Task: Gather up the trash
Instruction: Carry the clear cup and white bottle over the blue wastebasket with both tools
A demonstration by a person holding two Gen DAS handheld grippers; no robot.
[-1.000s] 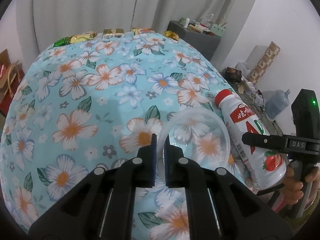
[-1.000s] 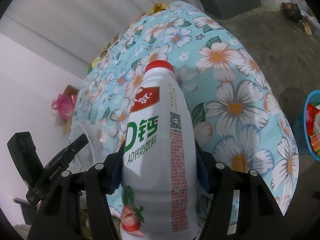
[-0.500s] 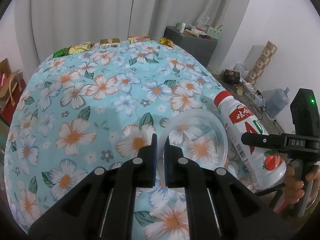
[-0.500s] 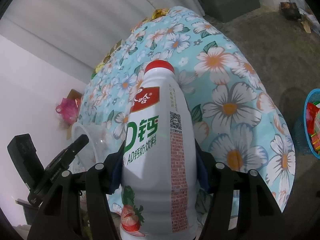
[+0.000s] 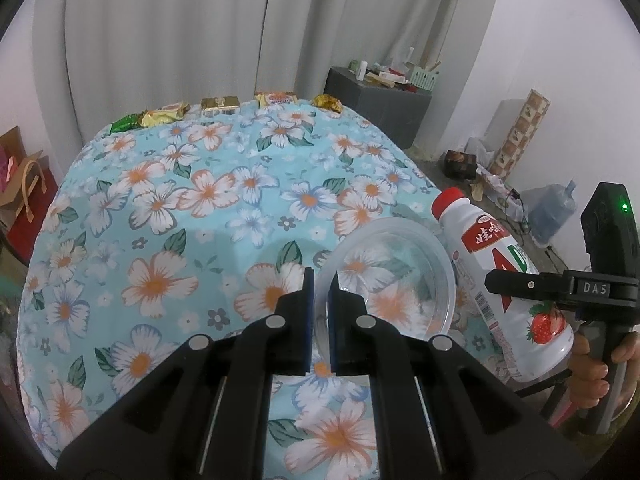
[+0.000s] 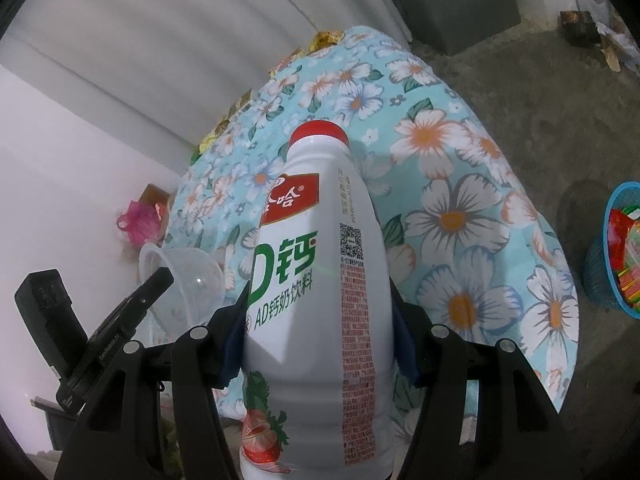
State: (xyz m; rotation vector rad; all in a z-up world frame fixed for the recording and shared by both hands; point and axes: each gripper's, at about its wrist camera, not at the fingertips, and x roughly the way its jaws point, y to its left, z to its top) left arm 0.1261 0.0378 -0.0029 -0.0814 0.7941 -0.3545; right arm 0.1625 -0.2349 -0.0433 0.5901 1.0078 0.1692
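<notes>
Here, left gripper point(image 5: 320, 292) pinches clear round plastic bowl point(image 5: 394, 276) rim above floral tablecloth point(image 5: 192, 200); right gripper point(image 6: 318, 332) clamps white red-capped plastic drink bottle point(image 6: 316, 280) w/ both pads.

pale curtains point(image 5: 180, 40) behind a floral-clothed table point(image 5: 160, 208); dark cabinet point(image 5: 380, 108), white walls, seemingly concrete floor point(image 6: 540, 92).

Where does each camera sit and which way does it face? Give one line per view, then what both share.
Left wrist: on the left gripper, facing down across the floral tablecloth; its fingers pinch the clear bowl; a hand shows.
Right wrist: on the right gripper, facing over the table edge to the floor and blue basket; its fingers clamp the milk bottle.
Shared: bowl, bottle, tablecloth, and each other's gripper.
</notes>
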